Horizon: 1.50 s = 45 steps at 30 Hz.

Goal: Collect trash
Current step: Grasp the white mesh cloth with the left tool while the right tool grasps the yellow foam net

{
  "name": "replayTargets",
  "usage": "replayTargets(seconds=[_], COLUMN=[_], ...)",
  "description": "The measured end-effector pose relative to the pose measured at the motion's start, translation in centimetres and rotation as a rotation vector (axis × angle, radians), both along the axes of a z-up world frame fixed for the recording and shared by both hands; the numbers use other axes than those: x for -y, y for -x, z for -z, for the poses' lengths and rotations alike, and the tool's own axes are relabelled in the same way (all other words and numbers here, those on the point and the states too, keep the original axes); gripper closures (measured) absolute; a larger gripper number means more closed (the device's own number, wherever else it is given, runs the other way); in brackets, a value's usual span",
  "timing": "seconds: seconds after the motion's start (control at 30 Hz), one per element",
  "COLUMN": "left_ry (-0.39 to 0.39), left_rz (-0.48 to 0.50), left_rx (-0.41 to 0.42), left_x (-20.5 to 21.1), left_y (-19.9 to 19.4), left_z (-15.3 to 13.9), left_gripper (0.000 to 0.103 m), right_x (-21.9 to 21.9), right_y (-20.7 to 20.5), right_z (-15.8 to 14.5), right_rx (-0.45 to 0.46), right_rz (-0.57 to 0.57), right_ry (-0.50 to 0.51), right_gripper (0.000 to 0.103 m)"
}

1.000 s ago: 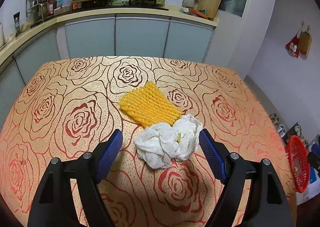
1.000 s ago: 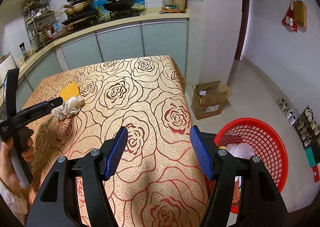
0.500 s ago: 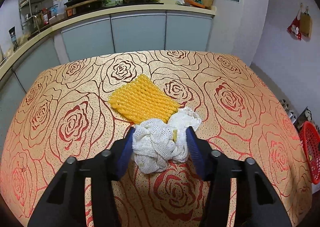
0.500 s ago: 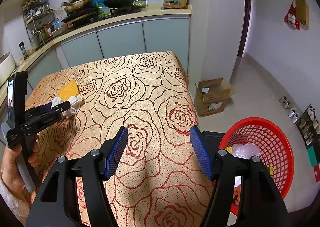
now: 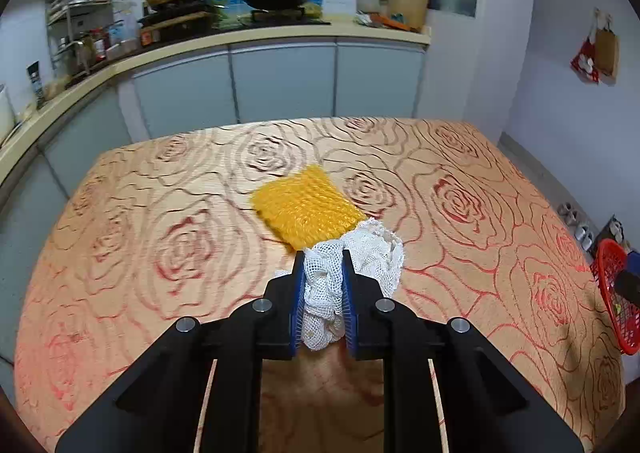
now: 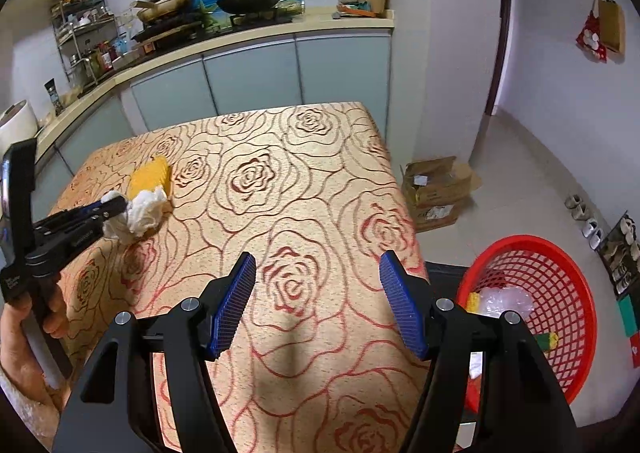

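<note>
Left gripper (image 5: 322,285) is clamped on the white foam net wad (image 5: 352,269), blue pads (image 5: 298,293) pressing both sides (part of the wad bulges out to the right). The wad touches the near edge of the yellow foam net (image 5: 306,211) lying flat on the rose-pattern tablecloth (image 5: 460,213). Right gripper (image 6: 318,301) hangs over the cloth's near end, jaws apart, nothing between them. Red basket (image 6: 560,273) sits on the floor right of the table, holding clear plastic and yellow scraps. A hand (image 6: 20,337) grips the left tool's handle.

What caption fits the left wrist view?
Left gripper shut on white mesh wad beside yellow foam net on rose-patterned table.
</note>
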<state>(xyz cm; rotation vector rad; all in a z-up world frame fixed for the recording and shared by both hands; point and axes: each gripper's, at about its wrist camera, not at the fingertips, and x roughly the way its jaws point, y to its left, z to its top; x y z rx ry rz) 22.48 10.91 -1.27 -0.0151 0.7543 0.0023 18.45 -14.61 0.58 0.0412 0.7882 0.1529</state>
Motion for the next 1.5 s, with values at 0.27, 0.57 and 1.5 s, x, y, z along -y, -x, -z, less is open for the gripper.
replayTargets(seconds=[0.27, 0.57, 1.5], left_ry=[0.017, 0.030, 0.066], left_rz=[-0.095, -0.168, -0.334], left_rx=[0.045, 0.076, 0.181], left_x=[-4.5, -8.1, -12.6], left_y=[2.9, 4.8, 6.2], left_z=[-1.9, -2.8, -3.3], left_gripper=[0.088, 0.088, 0.088], right_x=[-3.9, -9.0, -21.8], right_y=[-0.9, -2.0, -10.9], right_z=[-0.4, -1.3, 1.4], right_rx=[0.006, 0.021, -0.054], right_rz=[-0.081, -0.174, -0.285], right_ry=[-0.005, 0.000, -0.044], right_gripper=[0.041, 0.041, 0.041])
